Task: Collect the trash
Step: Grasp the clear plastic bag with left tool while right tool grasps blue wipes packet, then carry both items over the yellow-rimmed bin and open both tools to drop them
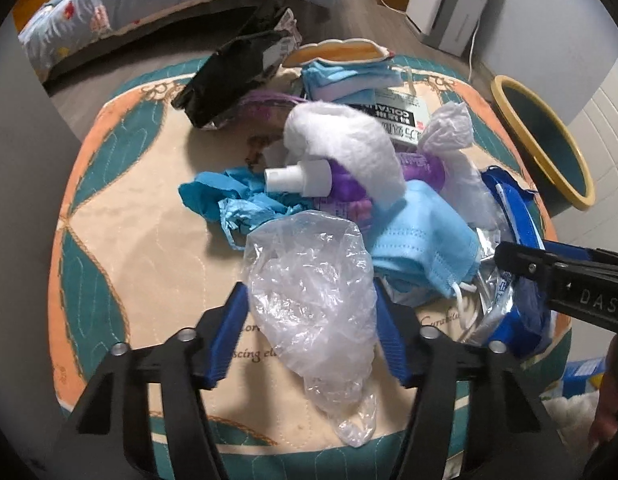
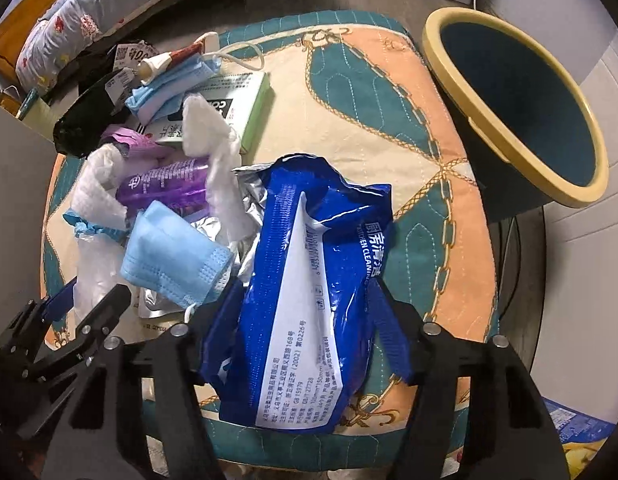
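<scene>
A heap of trash lies on a quilted stool top (image 1: 141, 208). My left gripper (image 1: 309, 320) has its jaws on both sides of a crumpled clear plastic glove (image 1: 309, 280); they look closed on it. My right gripper (image 2: 305, 312) is shut on a blue wet-wipe packet (image 2: 305, 280), which also shows in the left wrist view (image 1: 521, 312). Behind lie a blue face mask (image 1: 421, 240), a purple spray bottle (image 1: 341, 184), white tissue (image 1: 349, 140) and blue crumpled paper (image 1: 229, 200).
A dark bin with a yellow rim (image 2: 521, 100) stands tilted at the stool's right edge, open towards me; it also shows in the left wrist view (image 1: 545, 140). A black bag (image 1: 237, 76), a green-edged box (image 2: 245, 104) and folded masks (image 1: 349, 76) lie at the back. A bed (image 1: 149, 0) is behind.
</scene>
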The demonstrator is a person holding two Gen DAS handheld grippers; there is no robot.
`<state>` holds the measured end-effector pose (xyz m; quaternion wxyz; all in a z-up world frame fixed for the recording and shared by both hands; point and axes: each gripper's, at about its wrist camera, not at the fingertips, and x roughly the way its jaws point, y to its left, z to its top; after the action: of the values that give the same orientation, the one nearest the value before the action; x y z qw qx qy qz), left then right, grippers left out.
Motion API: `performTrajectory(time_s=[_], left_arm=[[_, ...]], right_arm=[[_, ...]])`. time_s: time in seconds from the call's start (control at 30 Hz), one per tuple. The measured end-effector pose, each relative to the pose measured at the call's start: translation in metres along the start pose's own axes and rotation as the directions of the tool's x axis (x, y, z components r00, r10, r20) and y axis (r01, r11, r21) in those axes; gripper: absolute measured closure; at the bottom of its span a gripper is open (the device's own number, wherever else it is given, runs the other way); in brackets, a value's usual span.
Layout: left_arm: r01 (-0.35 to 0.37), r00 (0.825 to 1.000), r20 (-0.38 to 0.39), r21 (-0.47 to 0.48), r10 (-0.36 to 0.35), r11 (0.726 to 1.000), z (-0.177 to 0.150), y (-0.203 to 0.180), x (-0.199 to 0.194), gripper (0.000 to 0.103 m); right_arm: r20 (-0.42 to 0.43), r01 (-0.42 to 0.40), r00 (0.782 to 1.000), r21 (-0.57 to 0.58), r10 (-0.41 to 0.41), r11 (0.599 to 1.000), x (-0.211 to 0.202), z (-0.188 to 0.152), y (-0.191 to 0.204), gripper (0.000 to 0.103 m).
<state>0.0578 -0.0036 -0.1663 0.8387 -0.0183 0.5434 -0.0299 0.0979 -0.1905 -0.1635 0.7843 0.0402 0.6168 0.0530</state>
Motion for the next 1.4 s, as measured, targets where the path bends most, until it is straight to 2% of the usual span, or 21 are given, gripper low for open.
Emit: performTrajectory(time_s=[0.03,0.13,0.23,0.4,0.5,0.6,0.7,0.8,0.93,1.03,1.07,1.13,1.27,1.4], left_arm=[[0.002,1.000,0.004,0.001,-0.002,1.000,0.000,0.000,-0.001,0.051],[-0.006,1.000,0.016,0.012,0.006,1.000,0.002,0.001,-0.006,0.059],[-0.026,0.999,0.041,0.023,0.025,0.999,0.002,0.001,-0.018,0.061],[-0.043,0.991,0.127,0.010,0.041,0.999,0.011,0.006,-0.046,0.061],[-0.049,0.981,0.187,0.006,0.047,0.999,0.016,0.008,-0.062,0.061],[-0.020,0.971,0.236,-0.017,0.023,1.000,0.026,0.009,-0.078,0.061],[-0.019,0.956,0.293,0.006,0.017,1.000,0.035,0.007,-0.094,0.061],[-0.022,0.940,0.341,0.031,0.010,0.999,0.046,0.002,-0.110,0.061],[-0.003,0.925,0.379,0.044,-0.014,0.999,0.070,-0.003,-0.127,0.061],[-0.007,0.923,0.383,0.070,-0.020,0.998,0.085,-0.010,-0.128,0.061],[-0.007,0.923,0.384,0.078,-0.023,0.997,0.091,-0.013,-0.128,0.061],[0.008,0.925,0.378,0.087,-0.040,0.996,0.099,-0.019,-0.126,0.061],[0.028,0.931,0.357,0.133,-0.074,0.991,0.116,-0.042,-0.116,0.061],[0.056,0.940,0.321,0.195,-0.118,0.979,0.127,-0.073,-0.099,0.061]], right_arm=[[0.000,-0.002,1.000,-0.003,0.002,1.000,0.000,0.000,0.001,0.049],[0.017,0.009,1.000,-0.009,-0.009,1.000,-0.007,0.002,0.002,0.051],[0.041,0.019,0.999,-0.001,-0.018,1.000,-0.019,0.003,0.001,0.052],[0.076,0.009,0.997,0.029,-0.012,1.000,-0.042,0.002,-0.002,0.052],[0.113,-0.056,0.992,0.040,0.051,0.998,-0.056,0.001,-0.005,0.052],[0.181,-0.113,0.978,0.021,0.107,0.993,-0.077,0.006,-0.001,0.052],[0.247,-0.168,0.955,-0.007,0.165,0.986,-0.098,0.013,0.003,0.052],[0.289,-0.162,0.942,-0.049,0.169,0.986,-0.114,0.022,0.007,0.052],[0.360,-0.111,0.922,-0.105,0.142,0.988,-0.136,0.042,0.010,0.052],[0.400,-0.086,0.907,-0.129,0.131,0.988,-0.143,0.059,0.007,0.052],[0.419,-0.056,0.901,-0.138,0.109,0.989,-0.143,0.065,0.002,0.052],[0.425,-0.043,0.900,-0.139,0.098,0.989,-0.140,0.073,-0.004,0.052],[0.416,-0.023,0.907,-0.101,0.063,0.995,-0.129,0.088,-0.034,0.052],[0.375,-0.022,0.926,-0.016,0.027,1.000,-0.113,0.109,-0.078,0.052]])
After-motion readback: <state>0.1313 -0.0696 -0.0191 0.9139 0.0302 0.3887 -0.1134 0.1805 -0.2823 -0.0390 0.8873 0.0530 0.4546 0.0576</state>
